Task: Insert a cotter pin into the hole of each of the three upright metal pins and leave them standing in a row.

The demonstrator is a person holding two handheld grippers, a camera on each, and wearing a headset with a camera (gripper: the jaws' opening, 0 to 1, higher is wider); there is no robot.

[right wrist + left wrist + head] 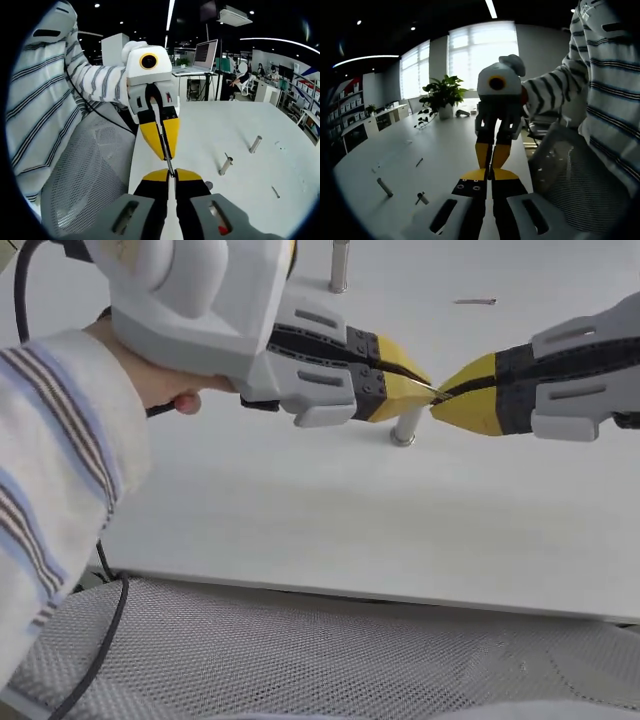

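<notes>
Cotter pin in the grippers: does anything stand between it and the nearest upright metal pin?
No other object does. The left gripper and right gripper both grip the cotter pin near the metal pin, and their yellow tips hide its top in the head view.

No lettering can be read anywhere (the monitor [207, 54] screen is too small)

Open-plan office, long white desks [445, 145], monitor [207, 54], potted plant [441, 95], shelving [347, 107], big windows [480, 52], strip ceiling lights [170, 15]
</notes>
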